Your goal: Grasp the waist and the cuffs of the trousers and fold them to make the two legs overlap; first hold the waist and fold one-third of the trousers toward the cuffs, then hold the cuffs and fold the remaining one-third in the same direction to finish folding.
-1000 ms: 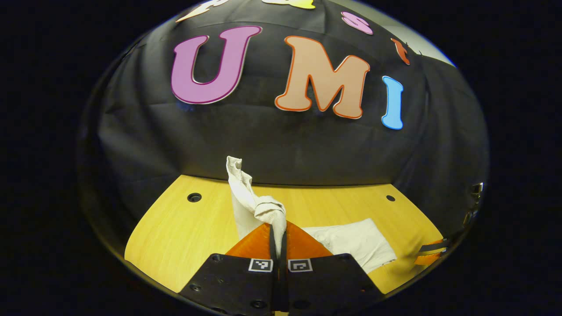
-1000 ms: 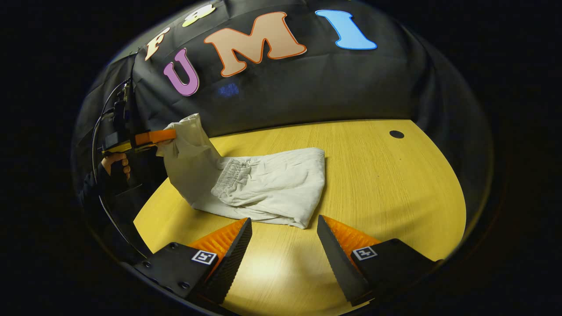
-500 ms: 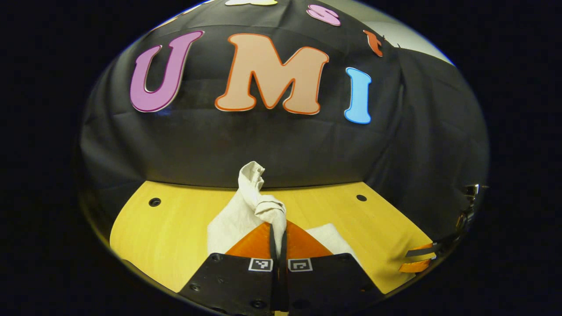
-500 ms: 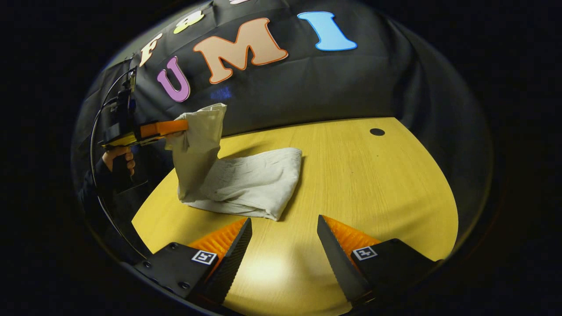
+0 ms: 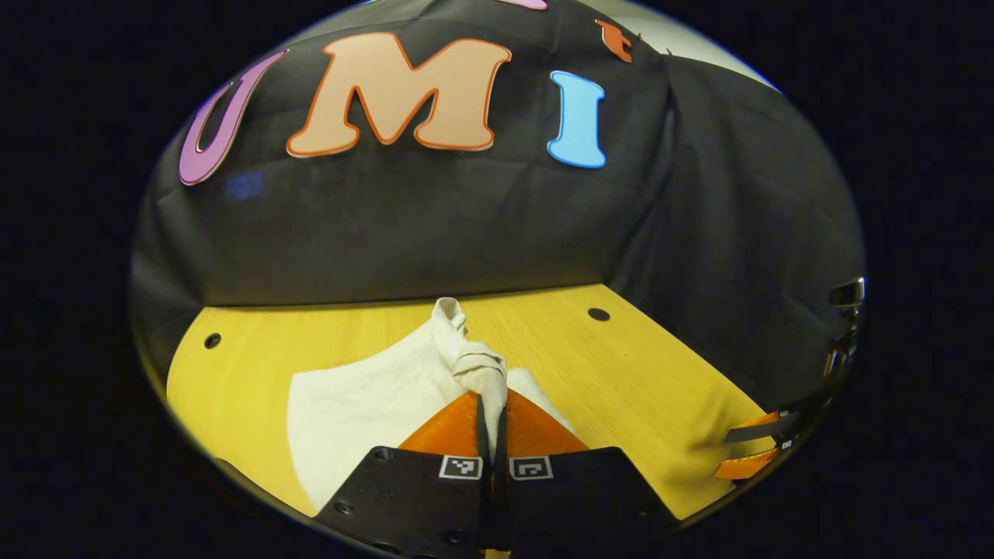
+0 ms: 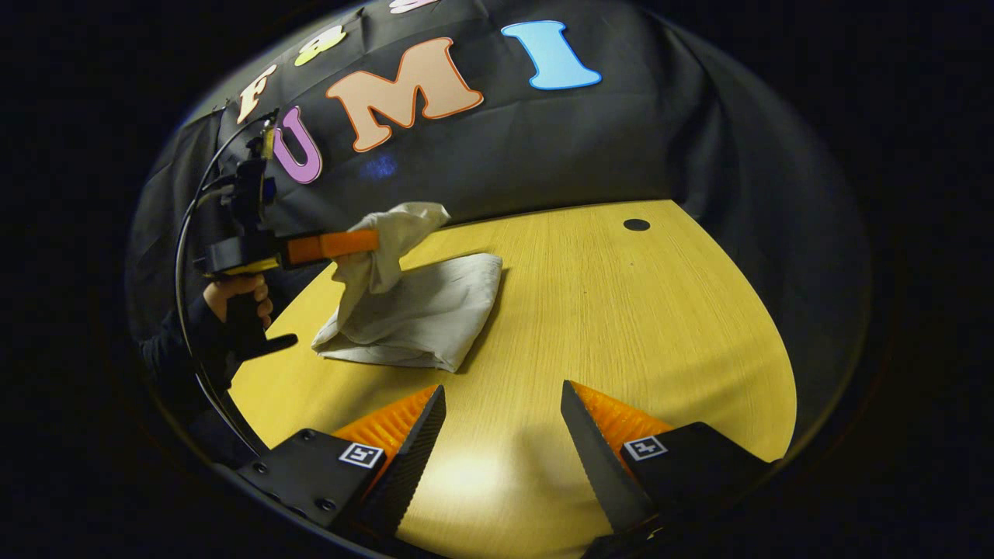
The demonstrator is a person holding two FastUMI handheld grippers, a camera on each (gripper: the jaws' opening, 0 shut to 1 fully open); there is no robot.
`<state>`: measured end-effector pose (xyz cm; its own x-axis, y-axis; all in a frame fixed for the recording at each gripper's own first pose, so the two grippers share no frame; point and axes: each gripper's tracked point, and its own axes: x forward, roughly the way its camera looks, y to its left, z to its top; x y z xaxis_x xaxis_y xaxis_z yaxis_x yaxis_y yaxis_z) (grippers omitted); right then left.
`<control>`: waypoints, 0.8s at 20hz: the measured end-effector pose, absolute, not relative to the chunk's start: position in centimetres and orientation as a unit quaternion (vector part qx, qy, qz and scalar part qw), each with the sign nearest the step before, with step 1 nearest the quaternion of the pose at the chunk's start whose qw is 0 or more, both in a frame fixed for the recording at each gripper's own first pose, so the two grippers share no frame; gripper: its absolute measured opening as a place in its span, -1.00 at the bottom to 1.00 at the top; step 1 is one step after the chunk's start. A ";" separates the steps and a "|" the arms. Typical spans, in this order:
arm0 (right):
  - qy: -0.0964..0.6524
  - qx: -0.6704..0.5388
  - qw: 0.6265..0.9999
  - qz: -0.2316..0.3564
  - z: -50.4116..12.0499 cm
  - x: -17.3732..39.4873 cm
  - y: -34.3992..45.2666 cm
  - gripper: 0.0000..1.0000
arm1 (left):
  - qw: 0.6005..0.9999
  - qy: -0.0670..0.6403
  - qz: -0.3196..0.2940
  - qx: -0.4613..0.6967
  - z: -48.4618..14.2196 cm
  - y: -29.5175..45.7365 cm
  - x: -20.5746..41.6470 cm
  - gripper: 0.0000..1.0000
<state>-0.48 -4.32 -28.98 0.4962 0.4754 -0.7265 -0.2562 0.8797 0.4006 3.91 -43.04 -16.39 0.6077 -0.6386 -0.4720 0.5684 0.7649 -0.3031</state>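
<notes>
**Inspector:** Trousers [image 6: 419,310] noted as a pale folded bundle lying on the yellow wooden table [image 6: 621,326], toward its rear left part in the right gripper view, short of the black cloth wall. One end lifted off the bundle and bunched upward.

**Clerk:** Held by which tool?

**Inspector:** Left gripper [image 5: 492,404]. Fingers pressed together on a twisted tuft of the pale cloth, no gap visible between them; tuft standing up past the fingertips and drooping back toward the bundle. Same tool seen from the side in the right gripper view [image 6: 373,242], level above the bundle's left end, carried by a hand [image 6: 233,299] in a dark sleeve, cable looping above it.

**Clerk:** Cuff or waist in the grip?

**Inspector:** Cannot tell; cloth too crumpled at that point.

**Clerk:** Right gripper?

**Inspector:** Right gripper [image 6: 501,435] spread wide, nothing between its fingers. Hovering over bare table in front of the bundle and to its right, well apart from the cloth. Also visible at the far right edge of the left gripper view [image 5: 757,450], beside the table's edge.

**Clerk:** Anything else on the table?

**Inspector:** Dark round hole [image 6: 636,224] in the tabletop, behind and right of the bundle. Further holes [image 5: 599,314] visible either side of the cloth in the left gripper view.
</notes>
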 end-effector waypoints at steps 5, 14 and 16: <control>0.455 0.124 0.856 0.212 -29.1 -0.7 -4.6 0.93 | 0.887 0.301 -0.349 -0.027 -20.3 -45.0 1.7 -1.00; 0.404 0.111 0.878 0.232 -25.8 1.2 -0.6 0.92 | 0.920 0.224 -0.322 -0.021 -14.6 -40.2 1.3 0.89; 0.372 0.102 0.893 0.231 -23.9 2.2 1.1 0.92 | 0.930 0.200 -0.306 -0.018 -12.2 -37.1 1.3 0.89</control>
